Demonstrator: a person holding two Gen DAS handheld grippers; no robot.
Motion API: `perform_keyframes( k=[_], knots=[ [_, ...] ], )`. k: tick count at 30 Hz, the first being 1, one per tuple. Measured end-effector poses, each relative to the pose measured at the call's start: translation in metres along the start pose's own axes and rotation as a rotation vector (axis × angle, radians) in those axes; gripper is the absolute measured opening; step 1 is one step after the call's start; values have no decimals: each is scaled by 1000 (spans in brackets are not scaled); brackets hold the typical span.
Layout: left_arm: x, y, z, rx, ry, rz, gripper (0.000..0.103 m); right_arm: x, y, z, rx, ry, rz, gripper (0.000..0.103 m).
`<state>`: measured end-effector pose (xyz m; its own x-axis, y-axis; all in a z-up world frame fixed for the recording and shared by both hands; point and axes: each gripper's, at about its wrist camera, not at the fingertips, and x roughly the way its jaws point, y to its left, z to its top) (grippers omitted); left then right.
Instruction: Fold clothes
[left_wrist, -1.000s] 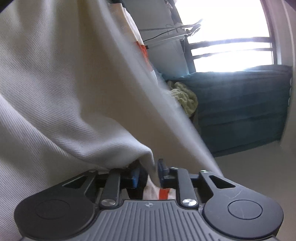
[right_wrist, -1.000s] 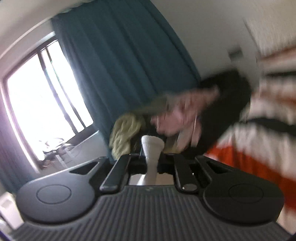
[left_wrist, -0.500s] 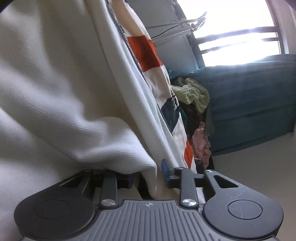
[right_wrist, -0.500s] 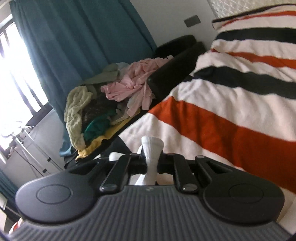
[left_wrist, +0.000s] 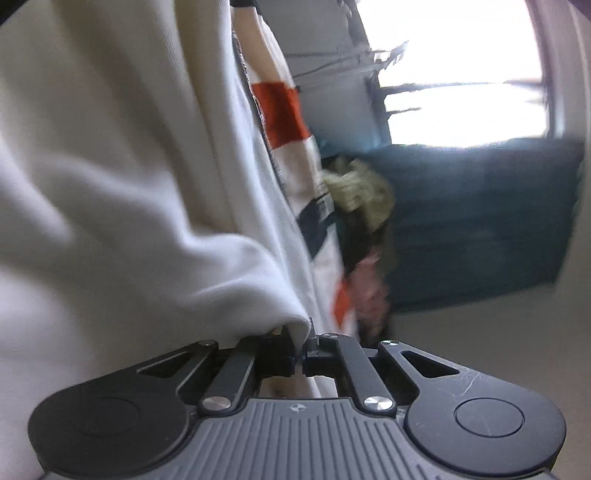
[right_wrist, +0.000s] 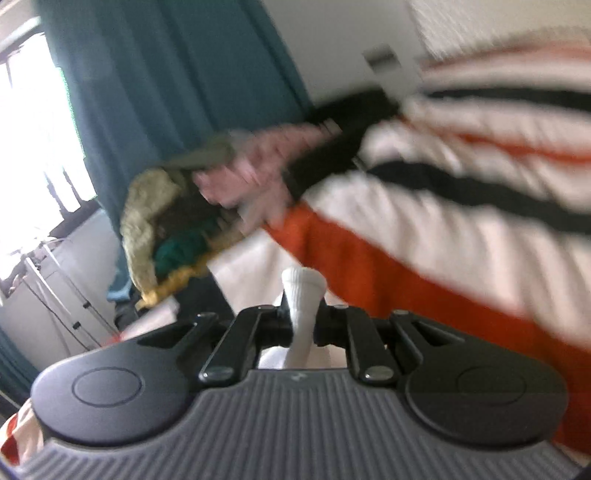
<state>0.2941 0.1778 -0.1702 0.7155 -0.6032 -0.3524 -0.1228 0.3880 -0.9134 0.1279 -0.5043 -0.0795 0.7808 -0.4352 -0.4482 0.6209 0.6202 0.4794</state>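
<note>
Pinching the white garment (left_wrist: 122, 192) edge, left gripper (left_wrist: 299, 347) and right gripper (right_wrist: 303, 317).

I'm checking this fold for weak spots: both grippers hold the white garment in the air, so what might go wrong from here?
The right gripper pinches only a narrow tuft of the white garment; it may slip out. The loose cloth hanging by the left gripper could fold unevenly on the striped blanket.

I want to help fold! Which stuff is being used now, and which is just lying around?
In use:
left claw
right claw
white garment, pinched by both claws

Lying around:
striped blanket
clothes pile
teal curtain
</note>
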Motion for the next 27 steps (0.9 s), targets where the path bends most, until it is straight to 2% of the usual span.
perform_keyframes(
  k=[3, 5, 9, 11, 12, 13, 14, 15, 16, 17, 19, 21, 23, 27],
  knots=[
    [-6, -5, -2, 58, 26, 80, 3, -9, -42, -33, 86, 50, -14, 12],
    [-9, -12, -3, 94, 37, 103, 3, -15, -63, -52, 143, 61, -3, 13],
    [-21, -26, -10, 221, 42, 156, 5, -18, -70, -64, 173, 60, 19, 13],
    [-30, -39, -21, 305, 37, 192, 9, -19, -63, -60, 136, 65, 13, 19],
    [-34, -46, -26, 347, 34, 209, 15, -21, -59, -58, 111, 67, 9, 22],
    [-35, -55, -30, 394, 30, 219, 29, -23, -54, -57, 78, 69, 3, 35],
    [-36, -64, -35, 438, 29, 229, 38, -29, -50, -58, 46, 68, -4, 55],
    [-43, -69, -42, 479, 25, 234, 52, -36, -45, -57, 15, 58, -6, 64],
    [-50, -74, -49, 520, 20, 238, 63, -44, -37, -57, -22, 37, -2, 78],
    [-55, -81, -57, 566, 8, 244, 68, -53, -29, -56, -66, 14, 0, 86],
    [-76, -91, -77, 649, -13, 257, 81, -75, -10, -56, -152, -36, 12, 86],
    [-113, -91, -102, 716, -33, 264, 82, -99, 7, -59, -216, -44, 53, 86],
    [-132, -102, -120, 768, -41, 275, 85, -125, 24, -64, -275, -27, 111, 86],
    [-165, -116, -157, 876, -65, 252, 89, -188, 60, -82, -397, -8, 216, 86]
  ],
)
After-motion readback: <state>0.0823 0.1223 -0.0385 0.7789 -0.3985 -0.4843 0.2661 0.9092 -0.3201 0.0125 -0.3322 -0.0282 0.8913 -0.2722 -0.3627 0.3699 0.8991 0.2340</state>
